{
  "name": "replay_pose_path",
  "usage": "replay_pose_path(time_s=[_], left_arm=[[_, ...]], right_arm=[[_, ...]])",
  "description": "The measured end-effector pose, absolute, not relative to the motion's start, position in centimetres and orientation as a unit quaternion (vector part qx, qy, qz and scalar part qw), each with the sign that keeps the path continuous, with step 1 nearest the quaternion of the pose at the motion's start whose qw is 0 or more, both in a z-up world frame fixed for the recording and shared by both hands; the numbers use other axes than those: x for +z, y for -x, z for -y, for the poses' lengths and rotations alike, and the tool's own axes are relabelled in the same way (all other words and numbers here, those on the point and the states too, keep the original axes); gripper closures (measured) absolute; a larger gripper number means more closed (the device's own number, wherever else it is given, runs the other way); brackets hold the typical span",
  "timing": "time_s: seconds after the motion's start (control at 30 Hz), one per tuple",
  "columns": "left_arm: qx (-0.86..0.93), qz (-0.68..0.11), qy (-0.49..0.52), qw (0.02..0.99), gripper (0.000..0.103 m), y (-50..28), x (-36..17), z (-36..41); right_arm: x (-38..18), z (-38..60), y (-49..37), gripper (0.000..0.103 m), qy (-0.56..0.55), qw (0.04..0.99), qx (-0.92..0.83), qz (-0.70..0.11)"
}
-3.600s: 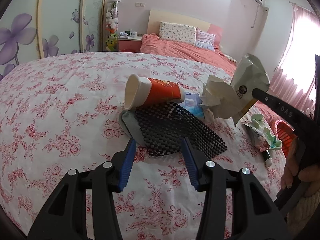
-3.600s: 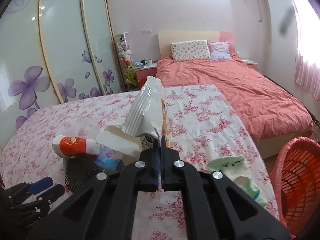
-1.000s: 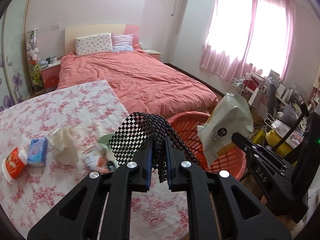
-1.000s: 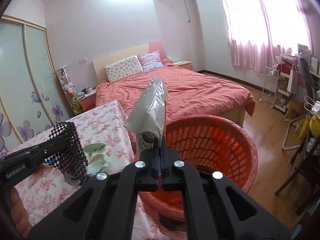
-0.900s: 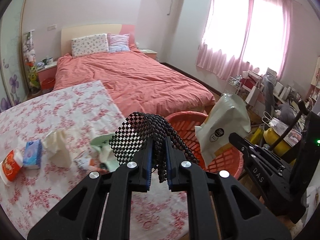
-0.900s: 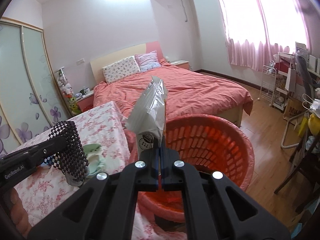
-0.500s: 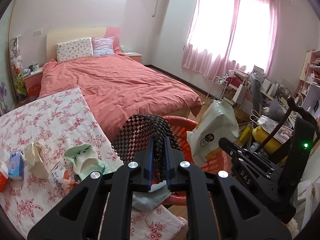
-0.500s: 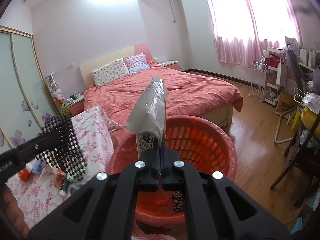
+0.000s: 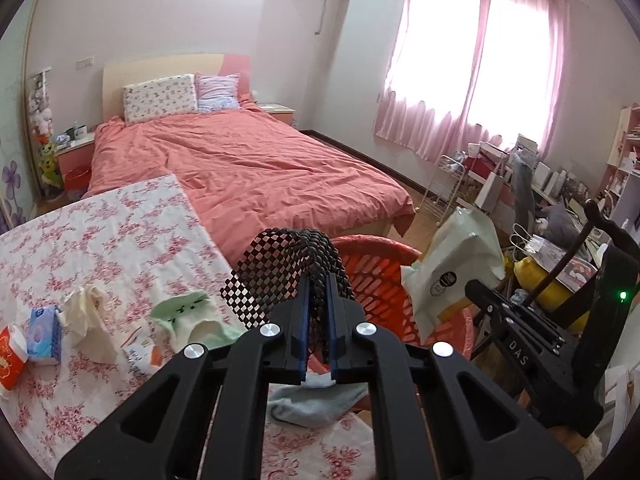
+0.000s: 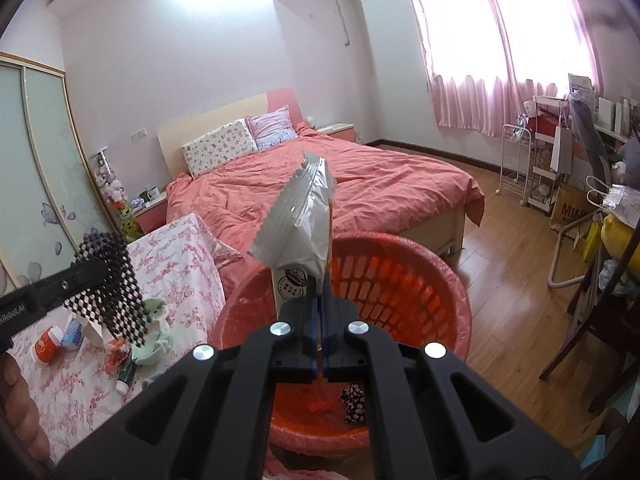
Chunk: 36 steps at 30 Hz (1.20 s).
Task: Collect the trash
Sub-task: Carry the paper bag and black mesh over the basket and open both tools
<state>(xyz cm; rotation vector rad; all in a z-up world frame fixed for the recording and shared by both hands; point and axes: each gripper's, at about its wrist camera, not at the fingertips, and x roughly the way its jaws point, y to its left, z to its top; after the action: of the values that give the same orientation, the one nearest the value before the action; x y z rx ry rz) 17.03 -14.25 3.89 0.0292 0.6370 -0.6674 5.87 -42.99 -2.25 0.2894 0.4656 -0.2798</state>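
**A:** Grippers and loads. The left gripper [image 9: 318, 312] is clamped on a folded black open-weave mesh mat [image 9: 280, 276]; the right gripper [image 10: 320, 320] is clamped on a crinkled white foil snack bag with a round printed seal [image 10: 298, 220]. What has changed?

**B:** A few seconds ago both items were over the flower-printed tabletop; the mat lay flat there with the left jaws open around it. Now both are lifted and carried to the round orange-red slatted plastic basket [image 10: 420, 280]. In the right wrist view the foil bag stands directly above the basket's opening. In the left wrist view the mat sits over the basket's near rim [image 9: 372, 248], more beside than above.

**A:** Meaning for the task?

**B:** The carrying step appears nearly done; release of the bag seems the next move, while the mat probably needs a little more travel toward the opening. The basket already holds a dark patterned scrap [image 10: 354, 398] on its floor.

**A:** Surface and room?

**B:** The pink-and-white floral tablecloth [image 9: 100, 232] bears a red-and-white paper cup [image 9: 10, 356], a blue tissue pack [image 9: 44, 334], a cream crumpled tissue [image 9: 90, 322] and a pale green sock [image 9: 188, 318]; a grey cloth [image 9: 312, 400] hangs beneath the left gripper. Behind stand a coral-covered bed [image 9: 248, 168], pink curtains [image 9: 472, 60] and a wooden floor [image 10: 516, 280].
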Motion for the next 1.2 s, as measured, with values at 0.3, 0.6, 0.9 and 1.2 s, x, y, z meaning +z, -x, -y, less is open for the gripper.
replay_pose_path(time_s=[0.3, 0.6, 0.9, 1.2], left_arm=[[-0.368, -0.311, -0.015, 0.876, 0.096, -17.1, 3.3, 18.4], [-0.391, -0.328, -0.022, 0.860, 0.096, -17.6, 1.7, 22.0], [-0.397, -0.346, -0.030, 0.850, 0.096, -17.9, 0.7, 23.5], [-0.384, -0.372, -0.027, 0.844, 0.066, -19.0, -0.2, 23.5]], right_arm=[[-2.0, 45.7, -5.3, 0.101, -0.154, 0.949, -0.161, -0.222], [-2.6, 47.7, -5.5, 0.101, -0.159, 0.947, -0.168, -0.223], [-3.3, 47.9, -6.4, 0.101, -0.160, 0.946, -0.165, -0.230], [-3.8, 48.6, -7.0, 0.082, -0.168, 0.942, -0.168, -0.237]])
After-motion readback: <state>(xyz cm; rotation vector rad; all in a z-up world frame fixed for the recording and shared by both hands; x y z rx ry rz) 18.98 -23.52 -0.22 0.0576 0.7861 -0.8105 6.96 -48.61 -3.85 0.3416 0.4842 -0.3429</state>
